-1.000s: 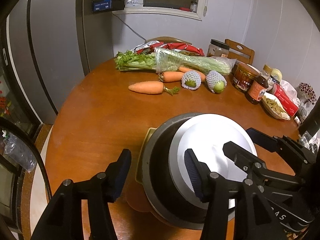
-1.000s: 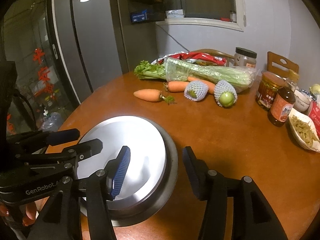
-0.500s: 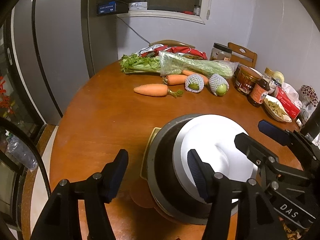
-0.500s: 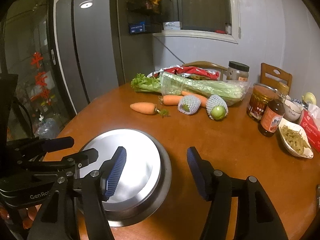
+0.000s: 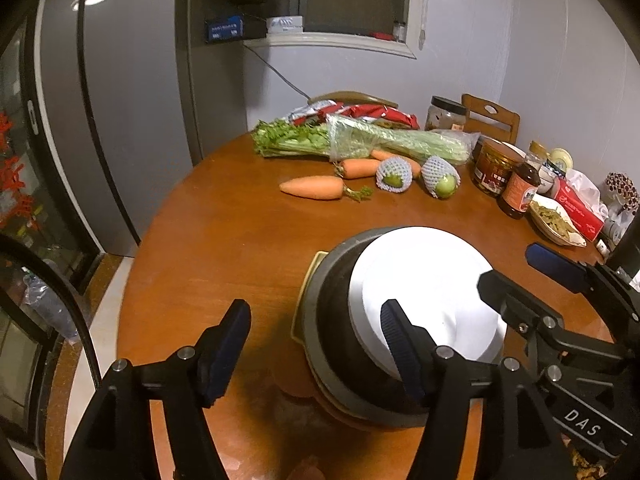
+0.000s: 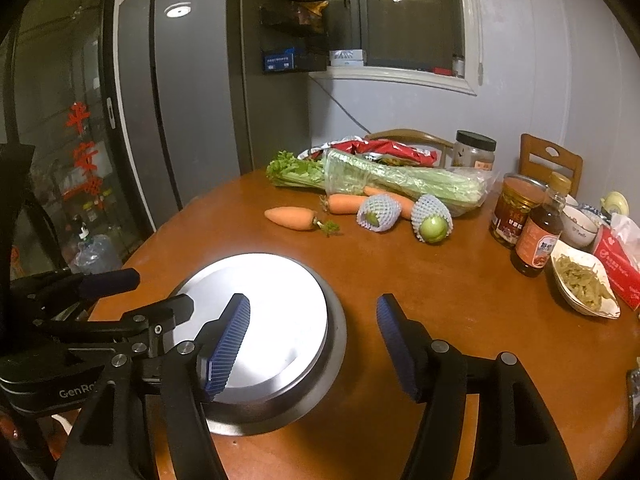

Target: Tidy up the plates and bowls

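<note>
A stack of upturned steel bowls [image 5: 420, 280] [image 6: 272, 304] rests on the round wooden table [image 5: 224, 248], with a yellow-edged dish [image 5: 316, 264] under it. My left gripper [image 5: 316, 350] is at the stack's left rim. Its jaws are opening, and the rim lies between the fingers without either pad pressing on it. My right gripper [image 6: 311, 344] is at the opposite rim. Its jaws are opening too, and neither blue pad touches the steel. Each gripper shows in the other's view: the right gripper [image 5: 512, 266] and the left gripper [image 6: 140, 292].
At the far side lie carrots [image 6: 294, 218], bagged celery [image 6: 400, 180] and two foam-netted fruits [image 6: 432, 220]. Jars, a sauce bottle [image 6: 536, 240], a dish of pickles [image 6: 584, 288] and a red tissue box line the right edge. A fridge [image 5: 132, 120] stands beyond the table's left edge.
Both grippers have opened wider and drawn back a little from the stack. The bowls have stayed where they were.
</note>
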`<state>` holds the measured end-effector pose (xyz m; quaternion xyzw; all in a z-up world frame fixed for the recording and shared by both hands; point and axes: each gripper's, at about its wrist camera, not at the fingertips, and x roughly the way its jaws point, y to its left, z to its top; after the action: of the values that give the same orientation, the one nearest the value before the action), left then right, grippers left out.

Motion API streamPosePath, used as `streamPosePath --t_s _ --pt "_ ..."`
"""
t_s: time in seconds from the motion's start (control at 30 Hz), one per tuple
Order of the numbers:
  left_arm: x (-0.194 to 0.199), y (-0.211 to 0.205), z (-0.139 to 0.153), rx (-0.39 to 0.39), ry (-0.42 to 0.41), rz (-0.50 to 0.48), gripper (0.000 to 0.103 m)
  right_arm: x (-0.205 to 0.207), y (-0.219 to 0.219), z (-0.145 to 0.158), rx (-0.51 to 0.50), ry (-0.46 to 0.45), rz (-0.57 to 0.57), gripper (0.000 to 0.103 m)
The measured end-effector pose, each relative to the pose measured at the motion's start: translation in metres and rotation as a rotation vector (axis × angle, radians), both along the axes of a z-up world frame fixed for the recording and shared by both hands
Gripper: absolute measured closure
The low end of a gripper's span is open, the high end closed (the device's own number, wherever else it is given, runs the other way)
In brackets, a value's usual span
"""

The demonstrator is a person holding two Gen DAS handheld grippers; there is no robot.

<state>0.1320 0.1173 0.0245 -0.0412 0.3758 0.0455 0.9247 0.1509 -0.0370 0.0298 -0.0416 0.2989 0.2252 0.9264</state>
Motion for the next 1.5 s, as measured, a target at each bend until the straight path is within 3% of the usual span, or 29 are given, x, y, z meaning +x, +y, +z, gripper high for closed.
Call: streamPosePath --t_s 0.77,1.5 --pt "-0.095 -0.021 -0.01 0.028 0.005 0.026 0.032 -0.086 -0.036 -0.01 0.026 0.008 -0.027 0.03" --pt "-0.126 -0.04 -0.014 0.023 0.012 -0.005 0.032 -0.133 -0.05 -0.015 0.005 0.027 -0.056 0.029"
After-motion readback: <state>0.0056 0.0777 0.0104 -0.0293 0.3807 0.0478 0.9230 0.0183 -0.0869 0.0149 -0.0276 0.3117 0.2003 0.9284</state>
